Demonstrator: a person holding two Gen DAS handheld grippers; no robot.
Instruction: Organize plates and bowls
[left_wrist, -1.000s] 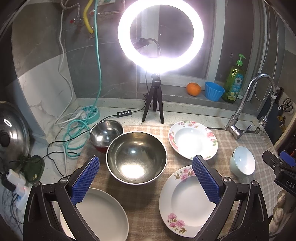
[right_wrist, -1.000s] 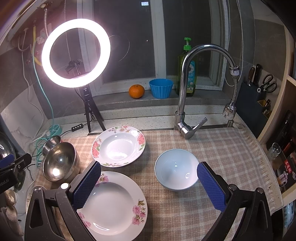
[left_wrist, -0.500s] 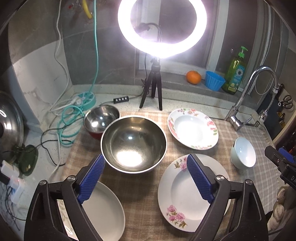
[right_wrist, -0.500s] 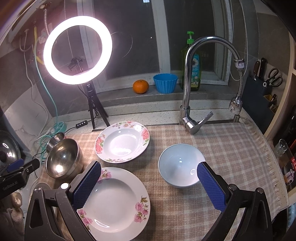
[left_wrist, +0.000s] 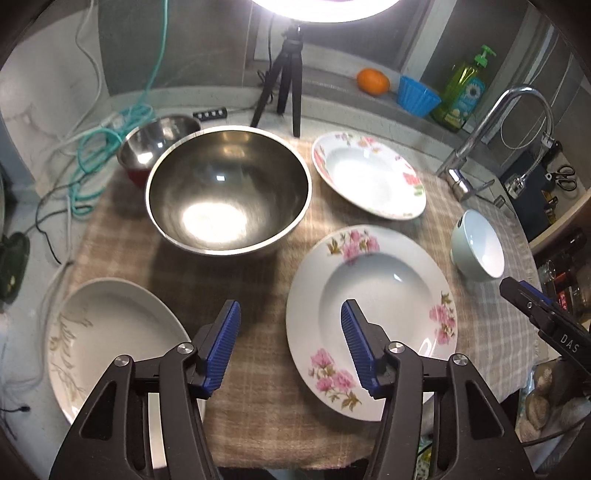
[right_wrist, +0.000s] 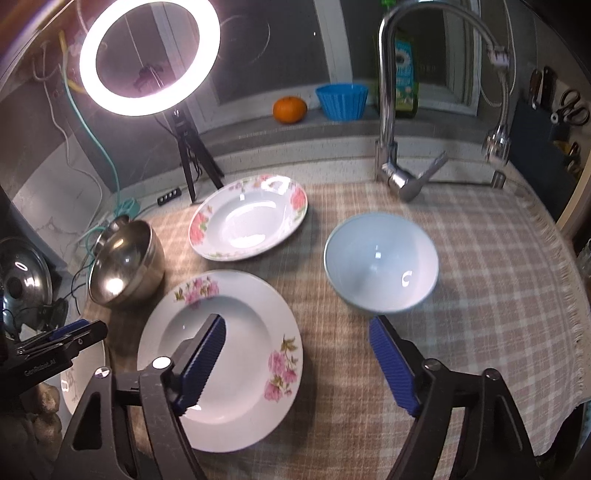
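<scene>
On the checked cloth lie a near floral plate (left_wrist: 373, 317) (right_wrist: 236, 354), a far floral plate (left_wrist: 369, 173) (right_wrist: 247, 218), a large steel bowl (left_wrist: 229, 192) (right_wrist: 125, 266), a small steel bowl (left_wrist: 159, 140) and a pale blue bowl (left_wrist: 480, 247) (right_wrist: 380, 262). A plain oval plate (left_wrist: 107, 347) lies at the front left. My left gripper (left_wrist: 290, 347) is open and empty over the cloth between the oval plate and the near floral plate. My right gripper (right_wrist: 295, 362) is open and empty, just short of the blue bowl, its left finger over the near floral plate.
A ring light on a tripod (right_wrist: 188, 162) stands behind the plates. A tap (right_wrist: 399, 173) rises at the back right. An orange (right_wrist: 290, 109), a blue cup (right_wrist: 341, 99) and a soap bottle (left_wrist: 461, 92) sit on the sill. Cables (left_wrist: 99, 147) lie at the left.
Both grippers have moved forward and down toward the dishes, and both have narrowed their opening. No dish has moved.
</scene>
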